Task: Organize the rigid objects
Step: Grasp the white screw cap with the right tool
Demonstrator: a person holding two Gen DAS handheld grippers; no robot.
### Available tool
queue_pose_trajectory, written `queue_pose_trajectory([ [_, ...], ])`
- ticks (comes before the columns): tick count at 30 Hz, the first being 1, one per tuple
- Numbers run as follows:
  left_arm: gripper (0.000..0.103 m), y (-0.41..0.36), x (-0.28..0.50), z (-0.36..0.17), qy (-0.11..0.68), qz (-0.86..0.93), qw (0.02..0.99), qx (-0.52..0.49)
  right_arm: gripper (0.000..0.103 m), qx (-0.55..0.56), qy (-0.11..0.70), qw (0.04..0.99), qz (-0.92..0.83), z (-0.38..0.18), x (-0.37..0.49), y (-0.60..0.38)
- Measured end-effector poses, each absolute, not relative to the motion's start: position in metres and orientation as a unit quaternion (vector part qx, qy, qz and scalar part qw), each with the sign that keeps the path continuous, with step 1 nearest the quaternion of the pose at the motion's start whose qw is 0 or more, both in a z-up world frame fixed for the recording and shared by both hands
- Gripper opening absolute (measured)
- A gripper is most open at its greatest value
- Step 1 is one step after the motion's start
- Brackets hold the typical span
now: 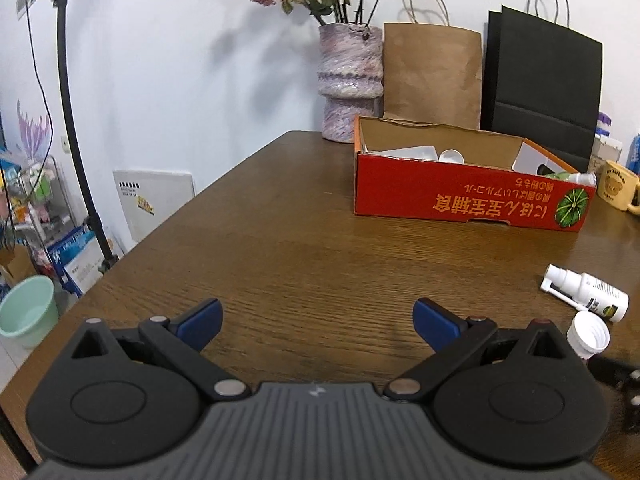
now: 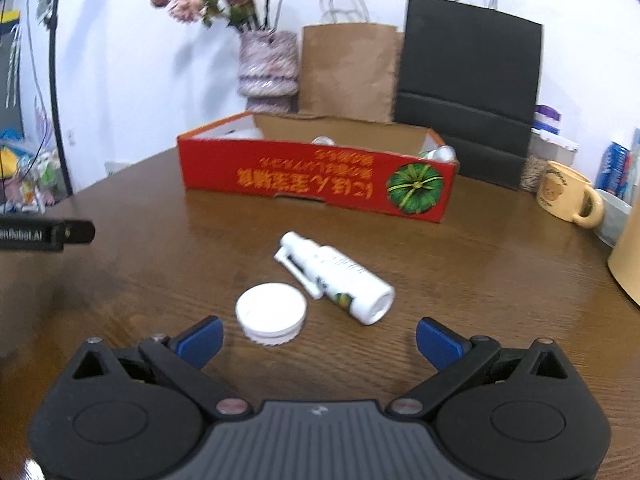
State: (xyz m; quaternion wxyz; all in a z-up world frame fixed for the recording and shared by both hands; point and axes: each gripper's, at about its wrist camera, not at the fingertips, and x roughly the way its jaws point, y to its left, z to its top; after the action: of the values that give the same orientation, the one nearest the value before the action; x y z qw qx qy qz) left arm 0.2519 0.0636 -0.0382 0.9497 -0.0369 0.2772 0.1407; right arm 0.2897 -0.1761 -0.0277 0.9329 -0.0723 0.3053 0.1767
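Wooden table: carries bottle lying beside cap, both before red box.
Obstacles: mug, vase, bags behind.
Left gripper: fingers apart, empty.
Right gripper: fingers apart, near cap.

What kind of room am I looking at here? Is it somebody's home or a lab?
Most likely a lived-in home or small office corner, not a lab. A wooden table holds a vase of dried flowers, paper shopping bags and a bear mug, and a cluttered storage rack stands by the wall.
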Motion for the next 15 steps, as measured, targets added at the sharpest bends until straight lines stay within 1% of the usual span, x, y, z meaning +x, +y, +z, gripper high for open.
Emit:
queue_pose_trajectory([
  [2,0.103,0.065,0.252,-0.038,0.279,0.139,0.949,-0.041,0.103,-0.074,0.313,0.930,0.180,-0.030,0.292,-0.171],
  [3,0.103,0.066,0.252,-0.038,0.279,0.138,0.949,-0.043,0.101,-0.074,0.315,0.928,0.182,-0.031,0.294,-0.168],
  [5,0.103,0.066,0.252,-0.038,0.278,0.138,0.949,-0.046,0.096,-0.069,0.321,0.926,0.187,-0.033,0.298,-0.163],
  [6,0.103,0.066,0.252,-0.039,0.279,0.137,0.949,-0.047,0.092,-0.067,0.325,0.924,0.188,-0.033,0.301,-0.160],
  [8,0.103,0.067,0.252,-0.039,0.281,0.138,0.949,-0.050,0.089,-0.062,0.332,0.923,0.187,-0.035,0.308,-0.156],
  [9,0.103,0.068,0.252,-0.039,0.281,0.138,0.948,-0.052,0.080,-0.058,0.331,0.923,0.187,-0.034,0.310,-0.154],
  [10,0.103,0.068,0.252,-0.039,0.282,0.138,0.948,-0.053,0.066,-0.053,0.329,0.924,0.189,-0.034,0.310,-0.154],
  [11,0.103,0.069,0.252,-0.040,0.282,0.137,0.948,-0.055,0.056,-0.049,0.326,0.925,0.190,-0.033,0.311,-0.154],
  [12,0.103,0.069,0.252,-0.039,0.282,0.137,0.948,-0.056,0.040,-0.048,0.323,0.926,0.192,-0.032,0.311,-0.153],
  [15,0.103,0.070,0.252,-0.040,0.284,0.137,0.947,-0.056,0.040,-0.054,0.319,0.926,0.194,-0.032,0.309,-0.152],
])
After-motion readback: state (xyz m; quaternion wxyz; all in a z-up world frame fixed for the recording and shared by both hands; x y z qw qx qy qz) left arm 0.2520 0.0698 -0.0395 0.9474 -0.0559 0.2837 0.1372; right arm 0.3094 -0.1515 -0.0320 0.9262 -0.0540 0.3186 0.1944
